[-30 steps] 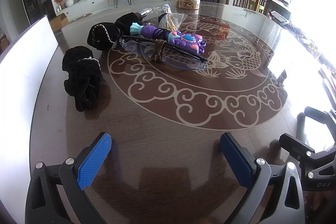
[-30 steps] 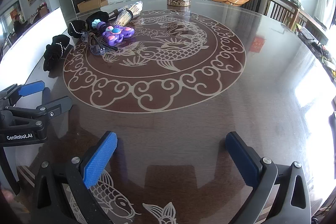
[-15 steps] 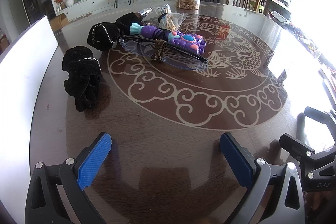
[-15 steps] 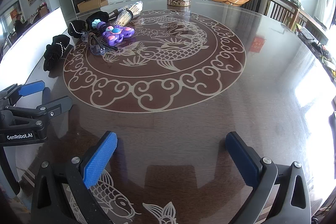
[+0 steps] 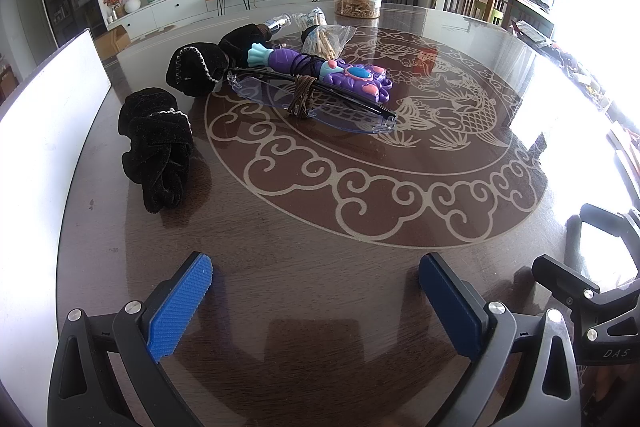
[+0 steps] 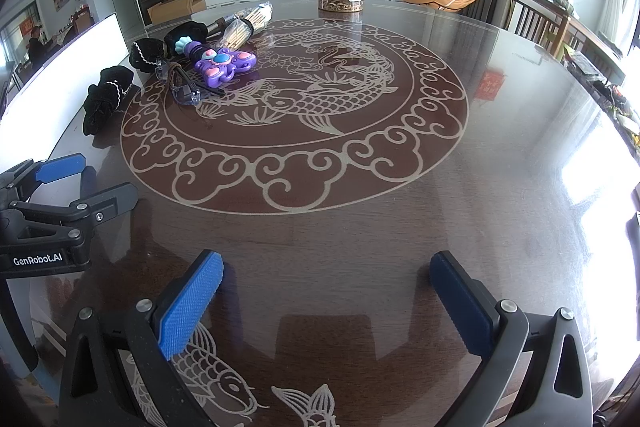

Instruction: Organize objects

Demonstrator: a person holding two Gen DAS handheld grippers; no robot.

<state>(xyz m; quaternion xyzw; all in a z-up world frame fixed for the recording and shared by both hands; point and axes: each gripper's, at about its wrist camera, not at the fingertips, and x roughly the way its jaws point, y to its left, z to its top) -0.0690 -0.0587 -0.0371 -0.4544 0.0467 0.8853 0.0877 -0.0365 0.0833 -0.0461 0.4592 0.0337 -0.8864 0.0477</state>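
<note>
Glossy counter [image 5: 320,227]; both grippers' fingers [image 5: 180,303] spread, empty. Glasses [image 5: 312,99] ahead: fragile, likely slippery; grip the frame.

Left claw [image 5: 316,287]: two fingers [image 5: 182,301] of dark grey moulded plastic with triangular cut-outs in the frame, each faced with a blue pad of fine cross-hatched texture. Round silver screw heads sit at the pad mounts and pivots. Its side housing, seen from the right wrist view, carries white lettering "GenRobot.AI".

Right claw [image 6: 326,301]: same build, dark grey fingers [image 6: 190,307], blue ribbed pads, silver screws paired near each pad base. Its black side linkage, seen from the left wrist view, bears small pale lettering "DAS".
</note>
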